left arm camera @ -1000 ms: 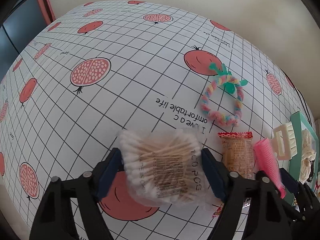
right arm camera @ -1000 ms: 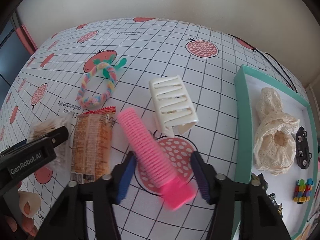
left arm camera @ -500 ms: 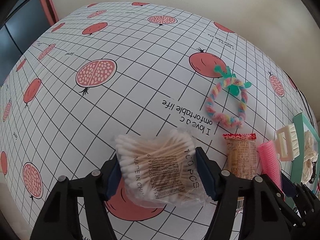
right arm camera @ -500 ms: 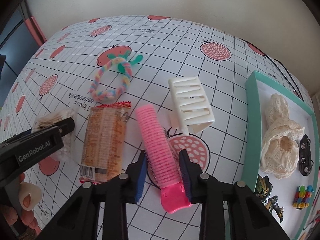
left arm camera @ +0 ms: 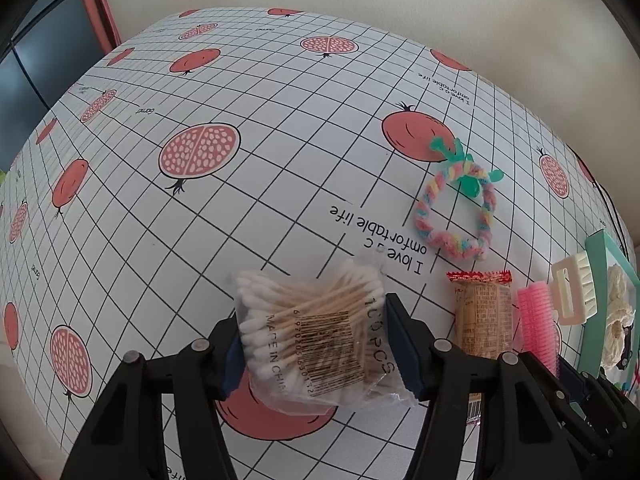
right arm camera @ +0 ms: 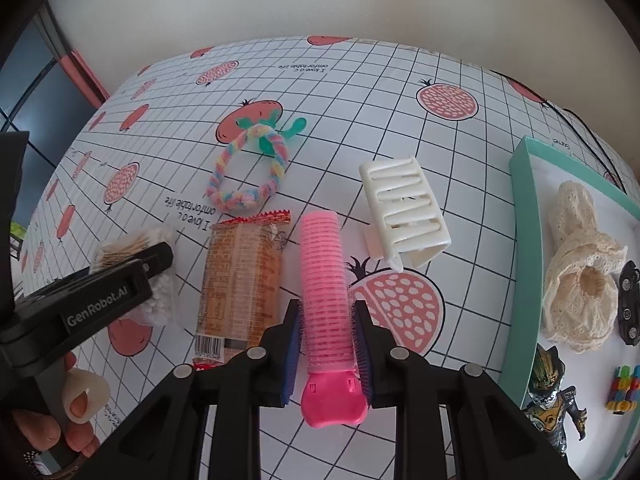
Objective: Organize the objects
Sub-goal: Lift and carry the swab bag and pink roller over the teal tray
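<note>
The right claw (right arm camera: 327, 340) is pinching the pink hair roller (right arm camera: 323, 292) tight between its jaws, low over the desk (right arm camera: 400, 120). The left claw (left arm camera: 316, 344) is gripping the bag of cotton swabs (left arm camera: 316, 328) from both sides. Just beyond are lying a snack packet (right arm camera: 240, 280), a white hair clip (right arm camera: 404, 212) and a braided ring (right arm camera: 248, 168), with the teal tray (right arm camera: 520, 216) sitting at the right.

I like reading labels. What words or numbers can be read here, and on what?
"MADE IN CHINA" and "100 PCS": swab bag, beside a barcode; its digits are partly hidden.
"I love a comfortable life": tablecloth.
"GenRobot.AI": left gripper.
Snack pack: print too small to read.
</note>
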A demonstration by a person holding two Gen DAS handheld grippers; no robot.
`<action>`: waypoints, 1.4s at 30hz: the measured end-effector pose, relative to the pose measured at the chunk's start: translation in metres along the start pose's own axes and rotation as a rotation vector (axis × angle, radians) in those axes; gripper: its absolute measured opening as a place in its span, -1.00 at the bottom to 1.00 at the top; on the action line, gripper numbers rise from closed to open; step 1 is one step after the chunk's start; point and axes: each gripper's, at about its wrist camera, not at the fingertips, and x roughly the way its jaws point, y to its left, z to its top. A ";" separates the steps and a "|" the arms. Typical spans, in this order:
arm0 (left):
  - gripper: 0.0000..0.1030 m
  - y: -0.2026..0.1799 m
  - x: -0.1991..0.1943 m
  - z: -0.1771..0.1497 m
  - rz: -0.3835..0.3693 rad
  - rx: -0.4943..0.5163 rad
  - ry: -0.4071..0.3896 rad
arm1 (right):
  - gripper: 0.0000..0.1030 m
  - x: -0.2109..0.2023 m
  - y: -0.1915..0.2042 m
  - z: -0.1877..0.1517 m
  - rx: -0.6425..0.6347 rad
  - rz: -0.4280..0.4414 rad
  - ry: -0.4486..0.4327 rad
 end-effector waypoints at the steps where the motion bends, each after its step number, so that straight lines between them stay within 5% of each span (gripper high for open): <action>1: 0.23 0.000 -0.001 -0.001 0.000 -0.001 0.001 | -0.49 -0.001 0.000 0.001 0.000 0.002 -0.002; 27: 0.21 -0.002 -0.047 0.014 -0.056 -0.041 -0.094 | -0.50 -0.054 0.002 0.011 -0.011 0.025 -0.116; 42: 0.21 -0.069 -0.103 0.002 -0.161 0.037 -0.185 | -0.50 -0.100 -0.060 -0.003 0.069 -0.027 -0.178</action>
